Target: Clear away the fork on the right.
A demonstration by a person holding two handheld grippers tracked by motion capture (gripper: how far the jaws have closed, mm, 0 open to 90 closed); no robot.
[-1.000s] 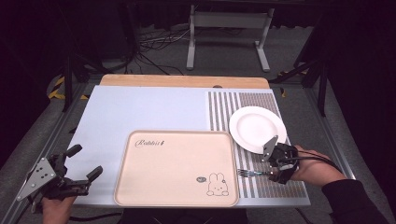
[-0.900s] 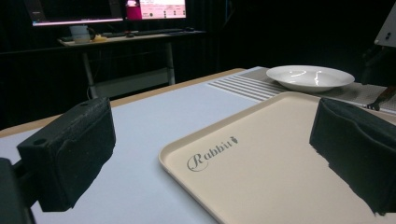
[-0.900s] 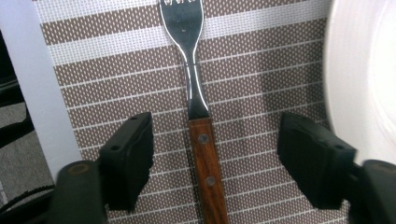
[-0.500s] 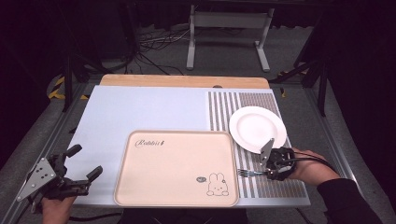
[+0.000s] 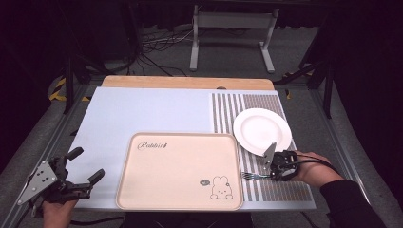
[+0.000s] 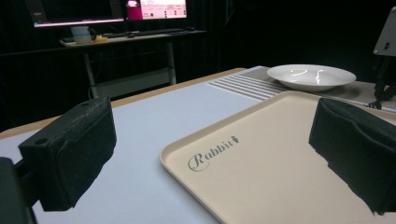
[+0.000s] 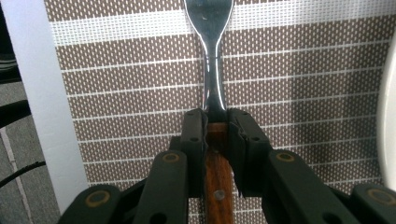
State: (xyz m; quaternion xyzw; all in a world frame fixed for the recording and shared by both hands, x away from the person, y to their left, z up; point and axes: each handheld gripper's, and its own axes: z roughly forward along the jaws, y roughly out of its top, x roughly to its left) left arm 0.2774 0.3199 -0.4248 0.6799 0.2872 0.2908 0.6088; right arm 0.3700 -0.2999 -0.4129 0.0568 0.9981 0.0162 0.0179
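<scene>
Over on the brown striped placemat, just below the white plate and beside the beige Rabbit tray, the right gripper has its jaws pinched on the wooden-handled fork where wood meets steel, while the left gripper hovers wide open, holding nothing.

The beige tray is showing the script word "Rabbit" near its far left corner, with a small mark just after it too small to read, while a rabbit drawing is sitting near its near right corner.
</scene>
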